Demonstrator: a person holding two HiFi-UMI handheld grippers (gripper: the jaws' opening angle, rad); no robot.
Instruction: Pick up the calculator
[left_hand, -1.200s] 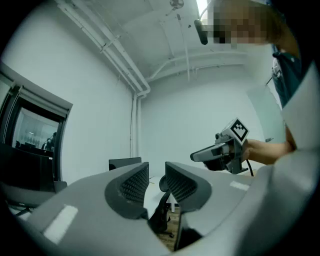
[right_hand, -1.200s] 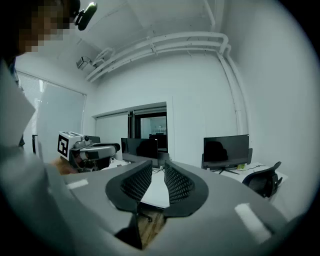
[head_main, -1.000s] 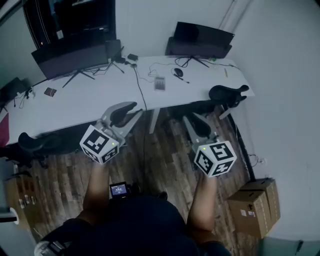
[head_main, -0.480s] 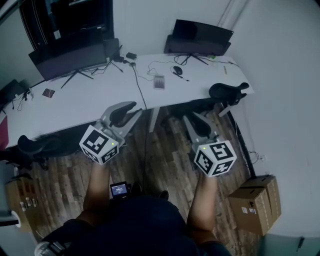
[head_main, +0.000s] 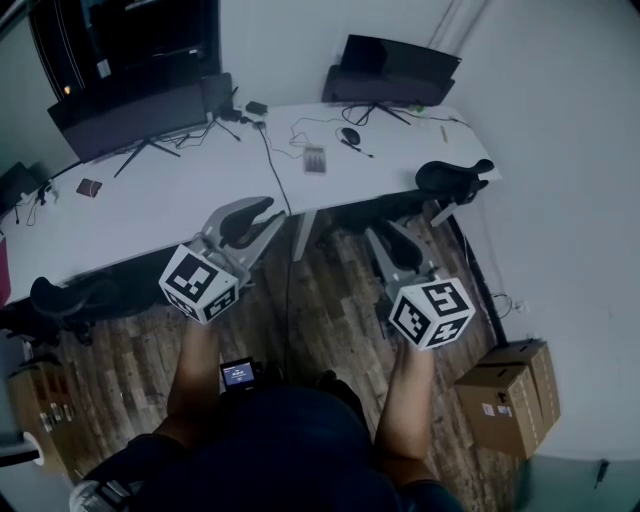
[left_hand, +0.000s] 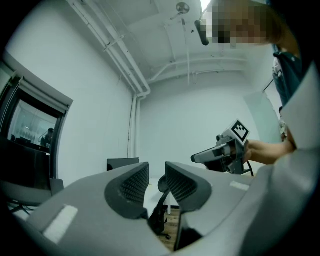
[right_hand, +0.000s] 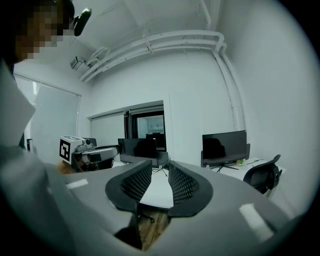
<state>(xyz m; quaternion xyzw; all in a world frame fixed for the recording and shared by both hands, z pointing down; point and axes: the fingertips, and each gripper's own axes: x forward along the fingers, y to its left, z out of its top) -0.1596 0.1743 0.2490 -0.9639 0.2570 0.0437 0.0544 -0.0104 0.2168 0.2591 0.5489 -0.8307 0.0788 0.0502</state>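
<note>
Ahead, your white worktop stands on a wooden floor. The small grey calculator lies flat on it, well apart from your left tool and right tool, both slightly parted, holding nothing.

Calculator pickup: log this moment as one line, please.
phase: pre-grasp | calculator: on white desk, untouched | left gripper: open, empty | right gripper: open, empty | both away from calculator

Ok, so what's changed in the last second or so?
Almost nothing. The desk and calculator slid slightly up and left in the head view, seemingly because the camera shifted. Nothing was gripped or released: the left claw and right claw stay open and empty, short of the desk.
</note>
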